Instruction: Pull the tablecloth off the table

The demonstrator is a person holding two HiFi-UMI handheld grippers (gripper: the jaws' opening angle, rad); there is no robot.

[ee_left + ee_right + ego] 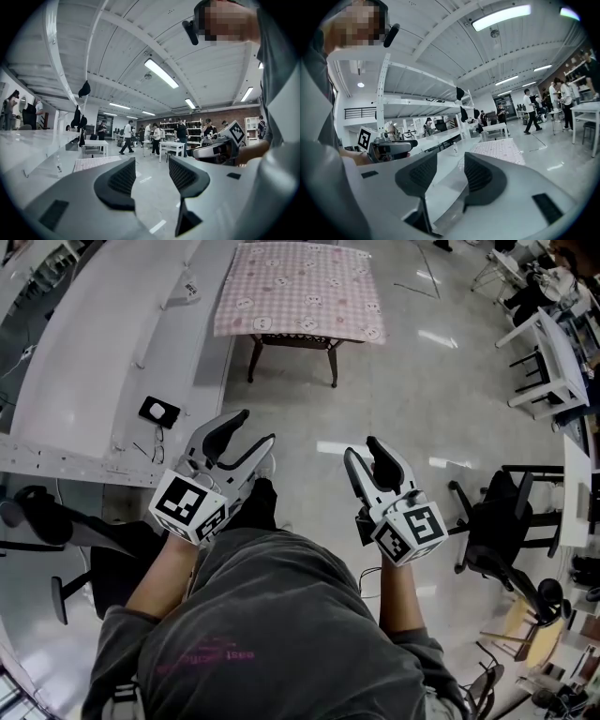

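A pink checked tablecloth (300,287) covers a small dark-legged table (333,357) far ahead on the grey floor. It shows low and distant in the left gripper view (96,162) and in the right gripper view (497,150). My left gripper (255,427) is held near my body, well short of the table, open with nothing between its fingers (152,176). My right gripper (361,448) is beside it at the same height, also open and empty (450,176). Neither touches the cloth.
A long white workbench (103,352) runs along the left with a small black object (159,411) on it. Black office chairs stand at the right (502,521) and left (56,521). White desks (553,362) are at the far right. Several people stand in the background (154,138).
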